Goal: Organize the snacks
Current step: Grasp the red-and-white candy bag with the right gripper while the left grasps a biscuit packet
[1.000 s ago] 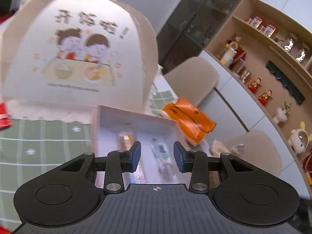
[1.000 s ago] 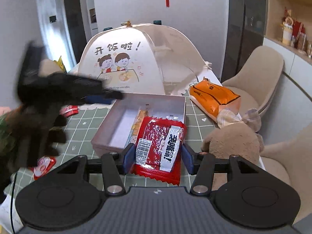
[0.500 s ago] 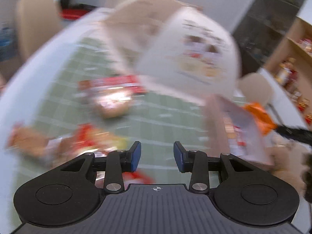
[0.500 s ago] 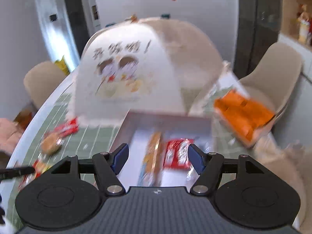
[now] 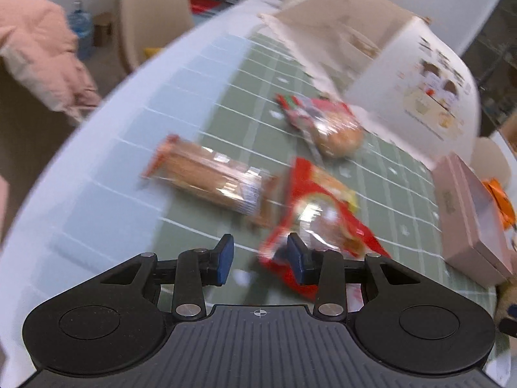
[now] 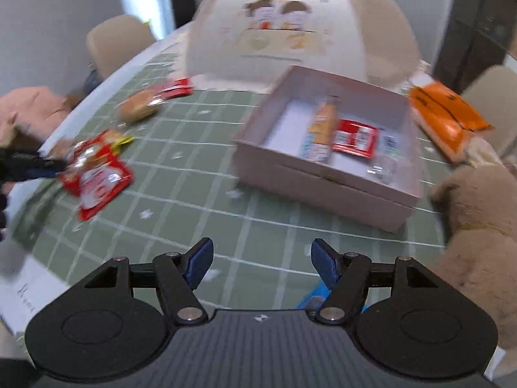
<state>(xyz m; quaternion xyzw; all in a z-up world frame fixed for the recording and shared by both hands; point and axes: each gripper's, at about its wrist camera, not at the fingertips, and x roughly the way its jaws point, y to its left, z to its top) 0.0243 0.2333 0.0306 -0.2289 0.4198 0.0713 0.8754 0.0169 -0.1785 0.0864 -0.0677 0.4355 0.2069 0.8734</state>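
Observation:
My left gripper (image 5: 261, 254) is open and empty, low over the green checked tablecloth, with a red snack packet (image 5: 323, 207) just ahead of its right finger. A brown biscuit pack (image 5: 210, 177) and a bun in clear wrap (image 5: 329, 126) lie beyond. My right gripper (image 6: 261, 262) is open and empty, pulled back from the pink box (image 6: 323, 181). The box holds a red packet (image 6: 355, 135), an orange stick pack (image 6: 321, 129) and a clear packet (image 6: 389, 152). The red snack packet (image 6: 97, 174) and the bun (image 6: 139, 108) lie at left.
A white dome food cover (image 6: 297, 29) stands behind the box. An orange bag (image 6: 446, 113) and a brown plush toy (image 6: 478, 226) sit at right. Beige chairs (image 5: 152, 13) ring the table. The pink box (image 5: 468, 213) is at the left view's right edge.
The right gripper let go of the red packet into the box, opened wide and drew back. The left gripper swung left from the box to the loose snacks and lowered toward them.

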